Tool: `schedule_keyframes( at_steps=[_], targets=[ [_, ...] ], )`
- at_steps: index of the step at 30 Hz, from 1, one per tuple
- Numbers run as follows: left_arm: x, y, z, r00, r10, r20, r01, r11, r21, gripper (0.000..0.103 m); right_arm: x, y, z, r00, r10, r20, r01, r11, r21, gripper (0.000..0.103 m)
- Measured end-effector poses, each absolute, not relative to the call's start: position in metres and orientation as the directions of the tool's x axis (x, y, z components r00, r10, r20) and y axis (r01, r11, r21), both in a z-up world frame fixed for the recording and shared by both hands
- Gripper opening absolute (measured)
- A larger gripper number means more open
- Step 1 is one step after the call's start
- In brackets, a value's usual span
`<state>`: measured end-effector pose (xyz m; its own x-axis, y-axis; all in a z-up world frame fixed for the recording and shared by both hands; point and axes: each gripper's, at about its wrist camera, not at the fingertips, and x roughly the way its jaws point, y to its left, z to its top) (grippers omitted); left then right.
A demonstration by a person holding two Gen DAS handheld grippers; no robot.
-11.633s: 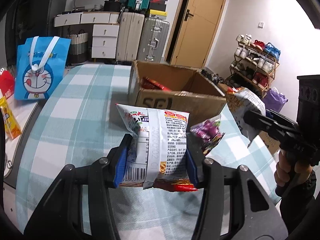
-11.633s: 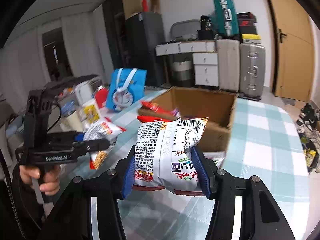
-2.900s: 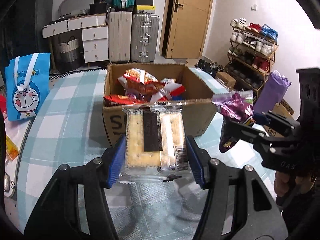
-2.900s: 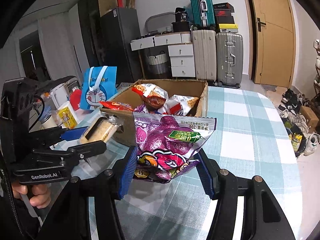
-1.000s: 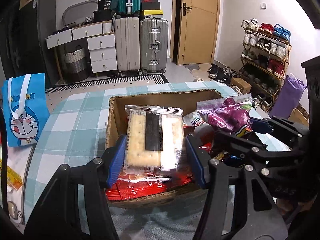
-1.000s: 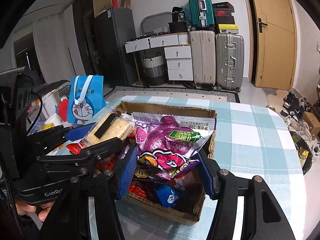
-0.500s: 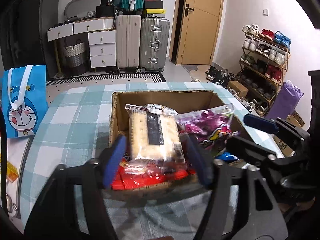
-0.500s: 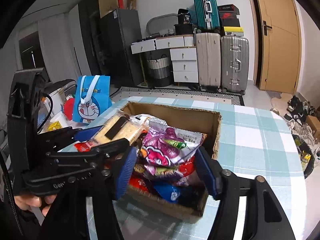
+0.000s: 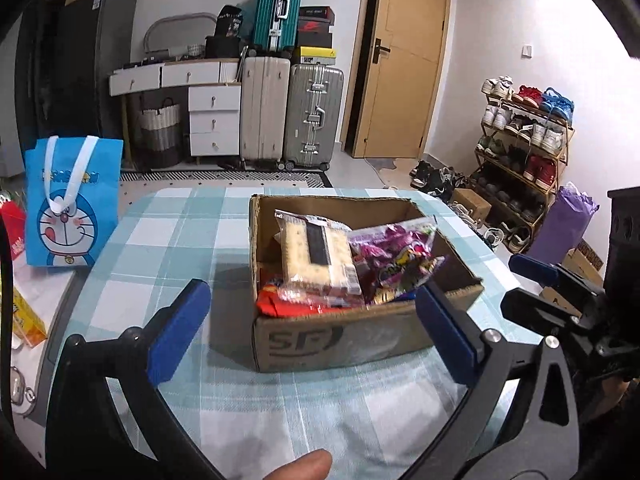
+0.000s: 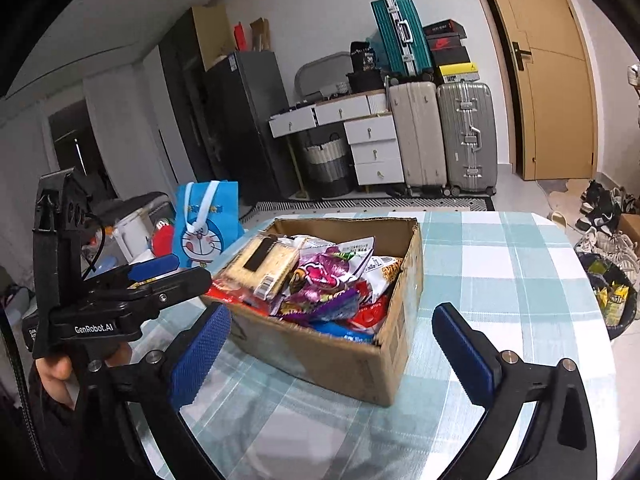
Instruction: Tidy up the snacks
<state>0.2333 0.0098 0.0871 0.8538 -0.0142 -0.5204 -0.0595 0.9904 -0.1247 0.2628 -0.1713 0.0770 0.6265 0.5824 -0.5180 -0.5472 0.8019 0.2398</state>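
A cardboard box (image 9: 340,340) stands on the checked table, full of snack bags; it also shows in the right wrist view (image 10: 384,360). On top lie a clear cracker pack (image 9: 316,256) and a purple candy bag (image 9: 396,256), seen again in the right wrist view as cracker pack (image 10: 262,262) and purple bag (image 10: 324,280). My left gripper (image 9: 316,328) is open and empty, just in front of the box. My right gripper (image 10: 332,344) is open and empty, at the box's near corner.
A blue Doraemon bag (image 9: 72,204) stands at the table's left edge, with a yellow packet (image 9: 26,312) and other items beside it. Suitcases (image 9: 292,112), drawers and a door are behind. A shoe rack (image 9: 524,152) is at the right.
Both grippers have opened wide and pulled back from the box. The cracker pack and the purple bag now lie loose on top of the snacks in the box.
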Motion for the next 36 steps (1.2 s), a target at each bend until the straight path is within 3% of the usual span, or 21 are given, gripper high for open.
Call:
schedule_keyframes(
  at_steps=[6, 14, 24, 36],
  targets=[
    [0.198, 0.003, 0.079, 0.885, 0.026, -0.465, -0.087, 0.99, -0.111, 0.102, 0.237, -0.173, 0.075, 0.645, 0.589, -0.486, -0.561, 0.798, 0.223, 0.102],
    [0.179, 0.007, 0.061, 0.896, 0.07, -0.438, -0.133, 0.984, -0.116, 0.102, 0.216, -0.166, 0.066, 0.668, 0.578, -0.469, -0.579, 0.799, 0.16, 0.103],
    [0.175, 0.012, 0.047, 0.907, 0.094, -0.411, -0.148, 0.984, -0.101, 0.102, 0.203, -0.161, 0.06, 0.708, 0.592, -0.386, -0.603, 0.791, 0.108, 0.102],
    [0.175, 0.0, 0.036, 0.923, 0.095, -0.373, -0.117, 0.992, -0.037, 0.102, 0.212, -0.166, 0.046, 0.732, 0.55, -0.401, -0.56, 0.822, 0.105, 0.103]
  ],
)
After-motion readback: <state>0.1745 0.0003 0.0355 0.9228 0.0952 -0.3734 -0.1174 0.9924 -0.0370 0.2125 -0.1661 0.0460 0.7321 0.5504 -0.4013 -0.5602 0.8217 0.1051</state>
